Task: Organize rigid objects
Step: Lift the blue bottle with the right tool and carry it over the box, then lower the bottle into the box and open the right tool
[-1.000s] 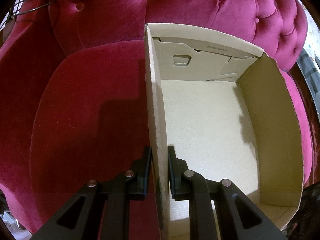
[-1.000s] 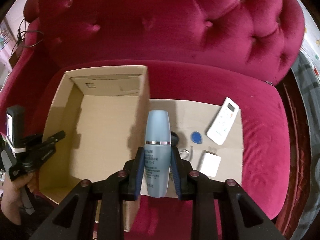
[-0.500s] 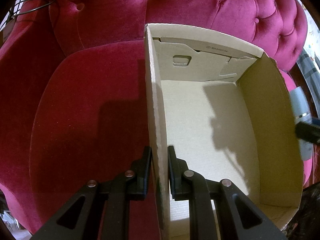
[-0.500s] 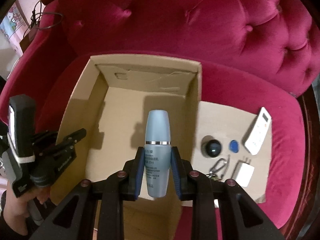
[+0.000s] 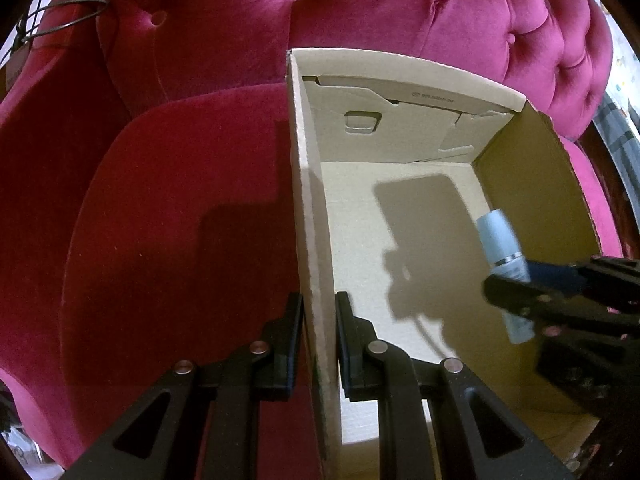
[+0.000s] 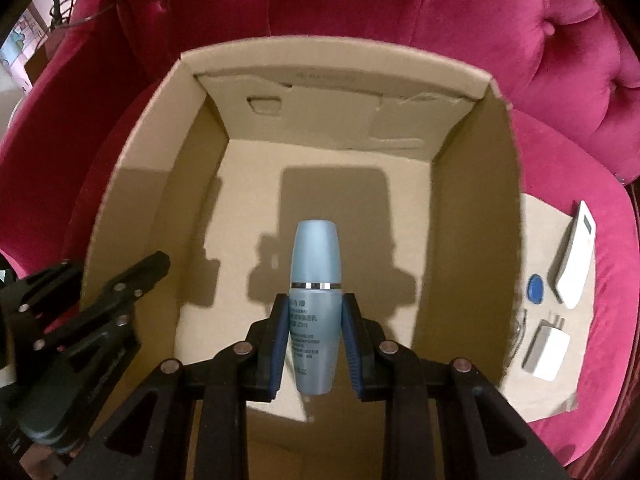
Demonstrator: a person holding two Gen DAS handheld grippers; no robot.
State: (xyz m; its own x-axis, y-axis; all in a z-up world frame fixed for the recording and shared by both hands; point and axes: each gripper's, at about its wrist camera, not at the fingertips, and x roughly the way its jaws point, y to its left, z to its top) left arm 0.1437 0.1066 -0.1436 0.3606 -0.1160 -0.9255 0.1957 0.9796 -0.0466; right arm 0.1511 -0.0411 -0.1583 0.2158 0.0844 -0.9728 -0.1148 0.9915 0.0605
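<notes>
An open cardboard box [image 6: 496, 184] sits on a pink velvet sofa. My right gripper [image 6: 315, 308] is shut on a pale blue cosmetic bottle [image 6: 314, 280] and holds it above the box's bare floor, cap pointing away. My left gripper [image 5: 316, 308] is shut on the box's left wall [image 5: 308, 208]; it also shows at the left of the right wrist view [image 6: 120, 292]. In the left wrist view the bottle [image 5: 502, 248] and the right gripper [image 5: 516, 284] come in over the box's right side.
On a flat cardboard sheet [image 6: 560, 392] right of the box lie a white remote [image 6: 576, 256], a blue tag [image 6: 535, 289], a white charger plug [image 6: 548, 348] and a metal clip [image 6: 519, 330]. The tufted sofa back [image 6: 400, 4] rises behind the box.
My right gripper has carried the bottle leftward from over the flat sheet to over the box and lower into it. The left gripper has kept its hold on the box wall.
</notes>
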